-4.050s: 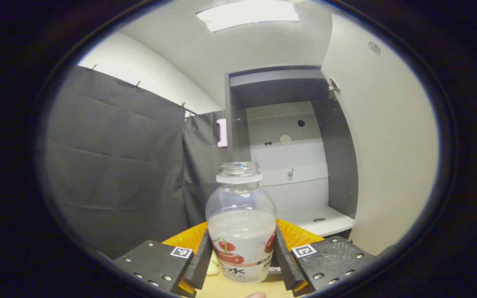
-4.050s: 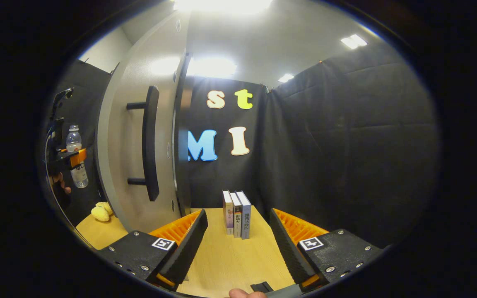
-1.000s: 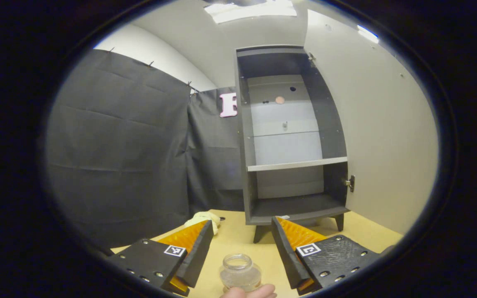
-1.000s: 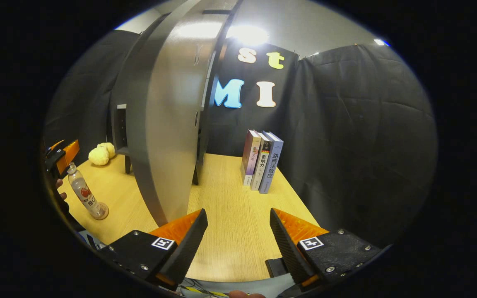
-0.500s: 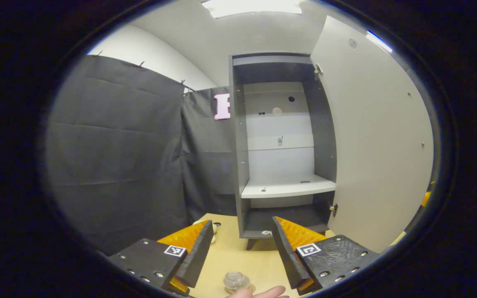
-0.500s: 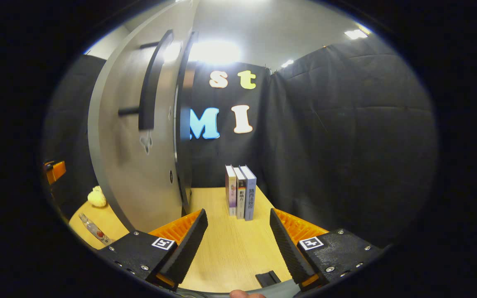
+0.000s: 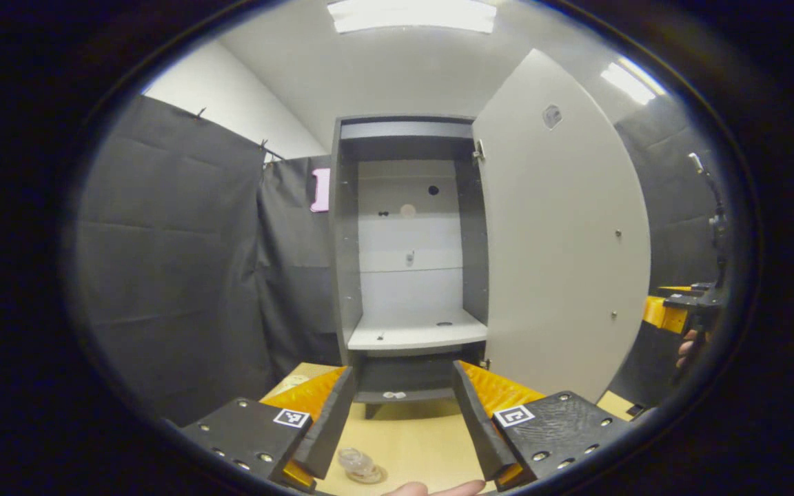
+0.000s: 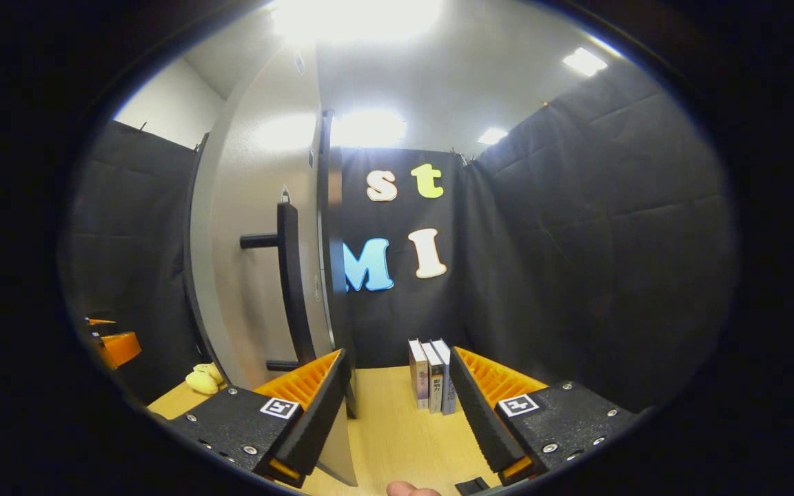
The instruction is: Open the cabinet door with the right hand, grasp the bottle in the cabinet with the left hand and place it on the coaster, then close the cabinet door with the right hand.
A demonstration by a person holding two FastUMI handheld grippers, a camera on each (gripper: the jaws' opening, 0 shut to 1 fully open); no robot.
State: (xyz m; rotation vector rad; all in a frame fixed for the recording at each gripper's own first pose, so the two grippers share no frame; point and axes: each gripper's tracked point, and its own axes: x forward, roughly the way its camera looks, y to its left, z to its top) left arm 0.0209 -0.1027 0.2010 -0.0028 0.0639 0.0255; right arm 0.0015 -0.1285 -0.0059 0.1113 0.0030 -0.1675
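Left gripper (image 7: 402, 420): fingers spread wide, nothing between them, raised well above the table (image 7: 418, 441). Bottle (image 7: 358, 463) down below on its coaster (image 7: 369, 475), just under the left finger at the bottom edge, released and standing apart from the pads. Four seconds ago clamped on that bottle in front of the shelf; one second ago already let go with the bottle neck close underneath; now pulled up and back, bottle smaller and lower. Cabinet (image 7: 407, 262) straight ahead, shelves bare, door (image 7: 562, 234) swung fully open to the right.

Right gripper (image 8: 397, 406): wide apart, gripping nothing. Door handle (image 8: 290, 282) just left of and above the left finger, closer and more centred than half a second ago. Door panel edge right by the finger tip; contact impossible to tell. Books (image 8: 433, 375) upright farther back on the tabletop. Other gripper visible orange at far left (image 8: 111, 344).

Placement step looks done. Only door closing left; right side appears to be lining up on the handle or panel for the push.
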